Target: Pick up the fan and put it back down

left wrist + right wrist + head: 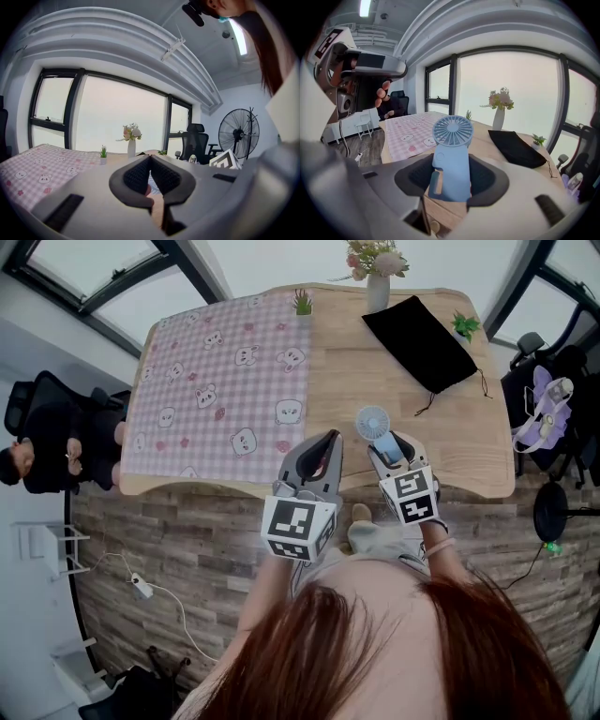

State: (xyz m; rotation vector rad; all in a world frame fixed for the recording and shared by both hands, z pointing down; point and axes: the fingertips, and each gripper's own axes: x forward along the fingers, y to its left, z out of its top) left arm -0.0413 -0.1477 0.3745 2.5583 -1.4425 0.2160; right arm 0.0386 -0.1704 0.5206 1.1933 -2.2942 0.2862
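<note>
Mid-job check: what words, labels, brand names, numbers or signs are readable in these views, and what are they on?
None: no readable text in any view.
Marker cubes: black-and-white square patterns, no letters or digits.
Blue fan: no label or brand shows on the side in view.
Pink cloth: bear prints only, no words.

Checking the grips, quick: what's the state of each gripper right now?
Left gripper: closed, holding nothing.
Right gripper: closed on the blue fan, gripping its handle.
</note>
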